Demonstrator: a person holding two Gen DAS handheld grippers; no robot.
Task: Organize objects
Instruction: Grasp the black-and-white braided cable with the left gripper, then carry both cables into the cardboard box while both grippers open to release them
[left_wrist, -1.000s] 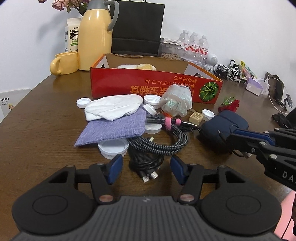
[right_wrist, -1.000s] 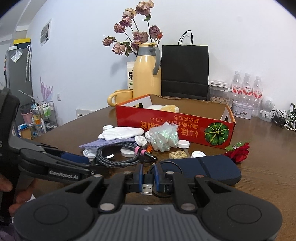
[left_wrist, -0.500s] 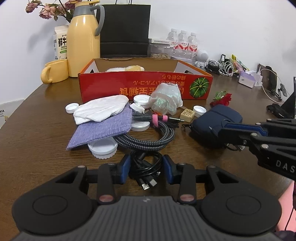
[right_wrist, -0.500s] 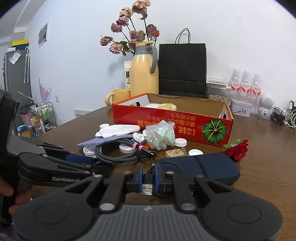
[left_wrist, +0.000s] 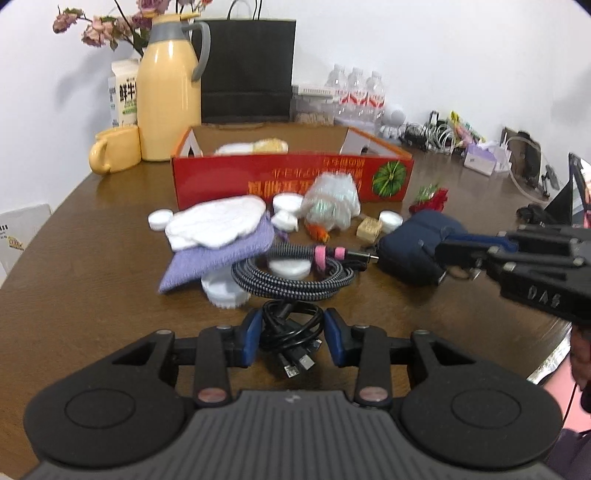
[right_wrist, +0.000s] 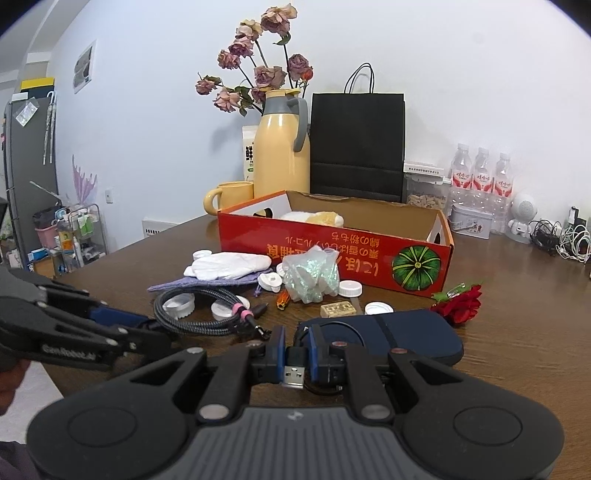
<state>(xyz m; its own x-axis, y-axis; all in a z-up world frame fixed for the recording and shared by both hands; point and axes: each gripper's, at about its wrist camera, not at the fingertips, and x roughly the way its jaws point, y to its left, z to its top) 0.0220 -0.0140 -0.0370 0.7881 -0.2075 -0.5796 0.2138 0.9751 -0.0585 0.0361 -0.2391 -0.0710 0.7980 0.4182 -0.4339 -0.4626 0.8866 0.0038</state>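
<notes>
**A:** Since a second back, left gripper (left_wrist: 293, 334) fingers closed in and pinched the black cable bundle (left_wrist: 290, 332). Right gripper (right_wrist: 295, 354) sat narrow, clamped on a USB plug (right_wrist: 294, 373).

**B:** Where was the box?

**A:** Red box (left_wrist: 291, 177) lay straight ahead across the table (left_wrist: 92, 288), long side facing us, past the braided cable (left_wrist: 291, 275). Left hand looked set to carry.

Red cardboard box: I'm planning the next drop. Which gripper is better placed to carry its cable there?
Left. The left gripper is shut on the loose black cable bundle, free to lift. The right gripper pinches a USB plug whose cord runs to the navy pouch.
</notes>
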